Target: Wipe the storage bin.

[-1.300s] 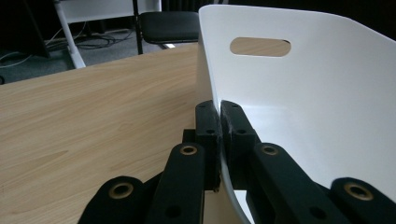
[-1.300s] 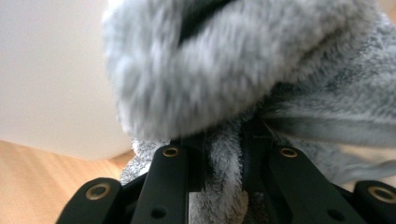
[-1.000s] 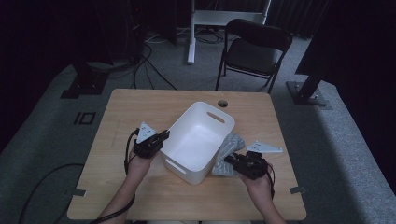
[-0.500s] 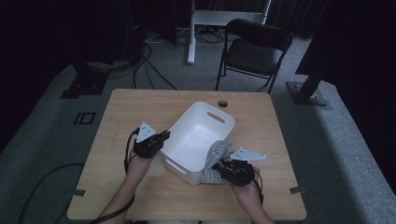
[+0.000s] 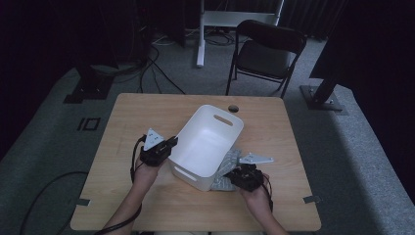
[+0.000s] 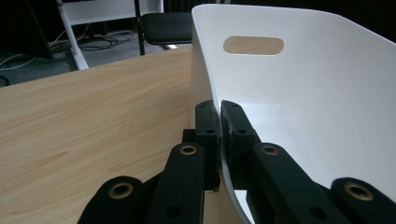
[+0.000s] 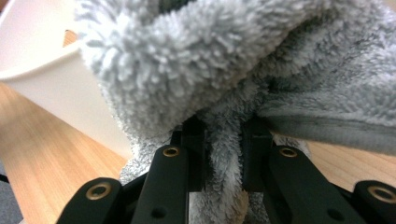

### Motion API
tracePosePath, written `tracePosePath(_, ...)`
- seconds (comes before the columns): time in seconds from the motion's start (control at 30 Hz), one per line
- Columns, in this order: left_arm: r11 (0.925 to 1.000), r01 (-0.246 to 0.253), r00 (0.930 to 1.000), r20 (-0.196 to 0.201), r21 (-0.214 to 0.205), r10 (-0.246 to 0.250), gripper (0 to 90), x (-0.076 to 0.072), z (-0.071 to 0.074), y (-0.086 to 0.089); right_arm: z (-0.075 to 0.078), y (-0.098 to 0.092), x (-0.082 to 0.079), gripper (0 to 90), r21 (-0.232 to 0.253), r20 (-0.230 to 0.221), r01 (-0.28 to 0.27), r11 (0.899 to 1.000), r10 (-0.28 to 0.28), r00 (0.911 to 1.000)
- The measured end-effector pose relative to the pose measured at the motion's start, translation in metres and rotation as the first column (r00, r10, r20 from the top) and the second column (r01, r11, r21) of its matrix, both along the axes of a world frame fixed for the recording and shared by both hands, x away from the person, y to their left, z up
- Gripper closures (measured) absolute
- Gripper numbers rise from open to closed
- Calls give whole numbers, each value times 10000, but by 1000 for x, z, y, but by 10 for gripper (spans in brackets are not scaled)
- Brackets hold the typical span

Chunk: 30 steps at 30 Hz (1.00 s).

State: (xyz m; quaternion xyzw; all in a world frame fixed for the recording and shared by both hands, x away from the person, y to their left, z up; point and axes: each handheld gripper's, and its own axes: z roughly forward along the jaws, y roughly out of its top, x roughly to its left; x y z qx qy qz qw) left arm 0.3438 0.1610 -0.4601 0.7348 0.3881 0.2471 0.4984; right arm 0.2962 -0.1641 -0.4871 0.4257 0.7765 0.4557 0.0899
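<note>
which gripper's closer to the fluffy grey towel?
Right. The right gripper has its fingers clamped on the fluffy grey towel beside the white plastic bin. The left gripper grips the bin's opposite wall, apart from the towel.

Your left gripper (image 5: 165, 146) sits left of centre, jaws pinched together and pointing far-right, forearm entering from the near edge. Your right gripper (image 5: 234, 175) lies near right, jaws clamped and aimed leftward, hand (image 5: 254, 196) behind it.

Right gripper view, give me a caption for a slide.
Right claw shut on a grey towel, beside the white bin on the wooden table.
</note>
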Motion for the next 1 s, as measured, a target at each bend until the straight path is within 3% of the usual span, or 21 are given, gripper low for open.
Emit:
tracePosePath(0.63,9994,-344,9994,5,-42,344,864,0,0,1,-47,2,28,759,-577,-1259,350,9977,-421,9912)
tracePosePath(0.87,9983,-576,9983,41,-106,576,866,0,-1,0,-39,0,25,759,-542,-1226,331,9980,-395,9917)
tracePosePath(1.0,9981,-620,9980,75,-47,620,868,0,-1,0,-15,-7,14,759,134,-748,283,9995,-272,9968)
